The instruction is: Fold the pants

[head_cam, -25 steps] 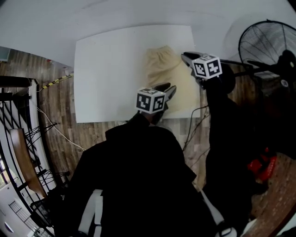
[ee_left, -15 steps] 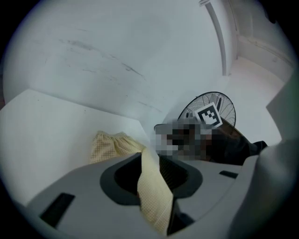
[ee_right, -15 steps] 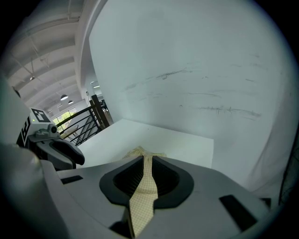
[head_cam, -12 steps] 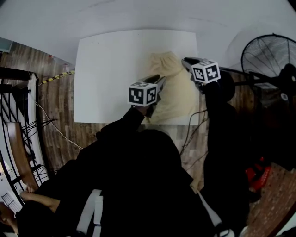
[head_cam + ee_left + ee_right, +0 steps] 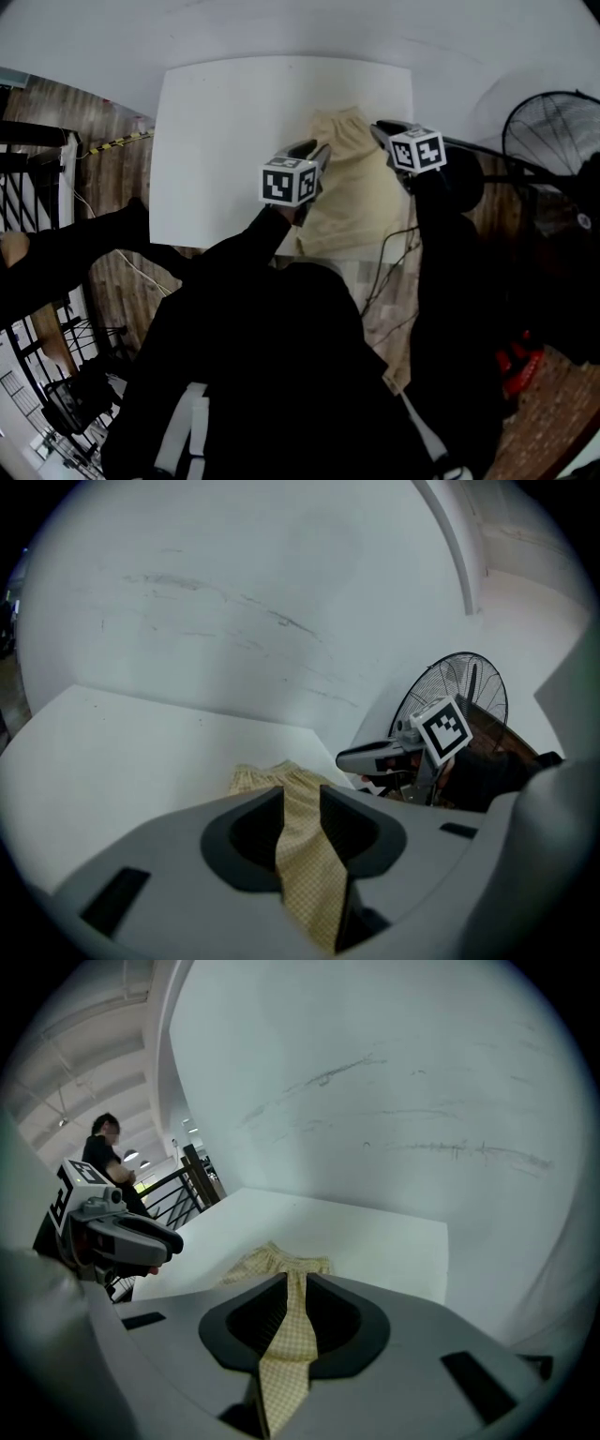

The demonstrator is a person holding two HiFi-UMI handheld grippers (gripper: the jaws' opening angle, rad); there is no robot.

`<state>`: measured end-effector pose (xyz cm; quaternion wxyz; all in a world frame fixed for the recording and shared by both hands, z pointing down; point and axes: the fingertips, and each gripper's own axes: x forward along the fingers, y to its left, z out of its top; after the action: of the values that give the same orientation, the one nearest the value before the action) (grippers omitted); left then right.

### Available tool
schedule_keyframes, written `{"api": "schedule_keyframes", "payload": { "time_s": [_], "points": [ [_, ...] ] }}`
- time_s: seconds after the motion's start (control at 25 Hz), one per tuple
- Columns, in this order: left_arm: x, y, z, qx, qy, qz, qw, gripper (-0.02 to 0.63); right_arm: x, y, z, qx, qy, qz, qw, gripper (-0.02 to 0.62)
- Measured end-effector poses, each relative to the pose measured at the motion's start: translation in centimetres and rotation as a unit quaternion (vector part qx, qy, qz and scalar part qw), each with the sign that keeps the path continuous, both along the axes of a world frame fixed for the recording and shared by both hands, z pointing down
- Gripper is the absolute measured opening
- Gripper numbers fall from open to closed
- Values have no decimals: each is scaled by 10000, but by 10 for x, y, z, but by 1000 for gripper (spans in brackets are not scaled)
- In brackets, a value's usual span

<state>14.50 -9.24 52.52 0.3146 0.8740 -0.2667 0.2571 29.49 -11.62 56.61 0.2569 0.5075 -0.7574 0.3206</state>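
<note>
Pale yellow checked pants [image 5: 354, 183] lie on the right half of the white table [image 5: 225, 122], waistband toward the far edge. My left gripper [image 5: 314, 152] is over their left edge, my right gripper [image 5: 382, 131] at their right edge. In the left gripper view the left gripper [image 5: 300, 803] is shut on a strip of the pants' fabric [image 5: 307, 864], which runs from the jaws to the waistband [image 5: 272, 778]. In the right gripper view the right gripper [image 5: 295, 1288] is likewise shut on the fabric [image 5: 281, 1358].
A standing fan [image 5: 553, 131] is right of the table, close to my right arm. A dark sleeve of another person [image 5: 75, 253] reaches in at the left over the wood floor. A white wall rises behind the table. Cables [image 5: 389, 272] hang near the table's front right corner.
My left gripper has moved left and farther over the table, away from the pants' near edge. The right gripper has stayed at the pants' right edge. A dark sleeve has come in at left.
</note>
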Motion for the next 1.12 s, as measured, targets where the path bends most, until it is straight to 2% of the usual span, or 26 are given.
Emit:
{"api": "schedule_keyframes", "payload": {
  "time_s": [0.32, 0.52, 0.92, 1.12],
  "points": [
    [-6, -42, 22, 78, -378, -163, 9991, 115, 3, -20, 27, -164, 10, -100, 9998, 44],
    [-6, -56, 41, -1, -546, -224, 9983, 115, 5, -29, 41, -263, 190, -243, 9992, 46],
    [-3, -76, 75, -324, -634, -325, 9969, 114, 12, -46, 71, -582, 40, -150, 9982, 46],
    [0, -83, 86, -344, -769, -249, 9961, 114, 12, -50, 83, -723, -35, -112, 9973, 46]
  ]
}}
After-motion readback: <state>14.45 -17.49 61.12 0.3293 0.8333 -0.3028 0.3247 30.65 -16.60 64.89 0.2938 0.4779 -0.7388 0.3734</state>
